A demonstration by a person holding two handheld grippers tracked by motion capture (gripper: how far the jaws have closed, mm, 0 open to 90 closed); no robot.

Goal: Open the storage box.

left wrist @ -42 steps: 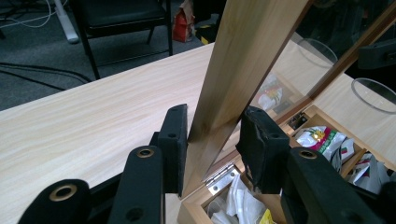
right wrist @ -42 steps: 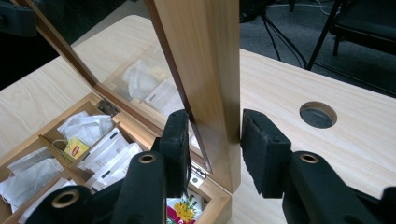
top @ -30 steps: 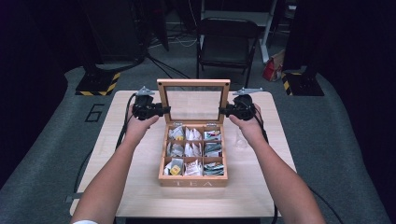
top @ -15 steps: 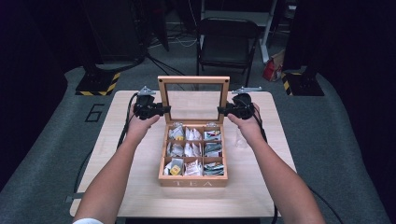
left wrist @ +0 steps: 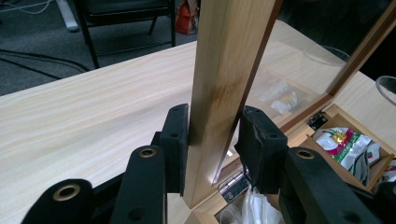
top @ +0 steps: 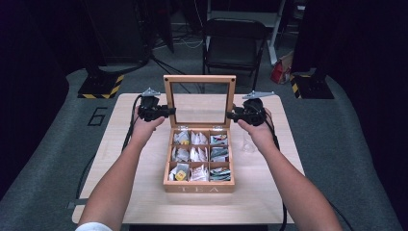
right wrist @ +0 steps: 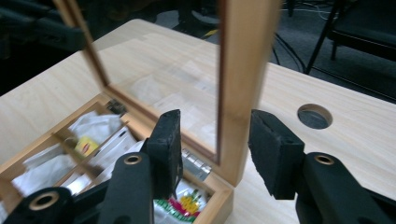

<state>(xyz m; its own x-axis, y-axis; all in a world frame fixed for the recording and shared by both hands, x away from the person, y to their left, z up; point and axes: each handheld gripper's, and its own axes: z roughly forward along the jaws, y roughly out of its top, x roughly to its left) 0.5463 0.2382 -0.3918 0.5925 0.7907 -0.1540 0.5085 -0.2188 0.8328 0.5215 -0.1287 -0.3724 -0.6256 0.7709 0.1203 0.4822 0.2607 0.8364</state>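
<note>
Tea box [top: 199,182] sits mid-counter [top: 120,192], lid [top: 199,79] standing upright. Left hand-held gripper [left wrist: 212,140] is clamped on the lid's left frame post. Right hand-held gripper [right wrist: 215,140] straddles the right post, jaws apart and just been opening, pads off the wood. Tea bags [top: 198,155] fill the compartments.

I see the tea box [top: 199,185] at the middle of the worktop [top: 120,192], its lid [top: 199,79] upright at the far edge, my left hand-held gripper [top: 169,111] on the lid's left post, my right hand-held gripper [top: 230,115] straddling the right post, a chair [top: 233,45] behind
</note>
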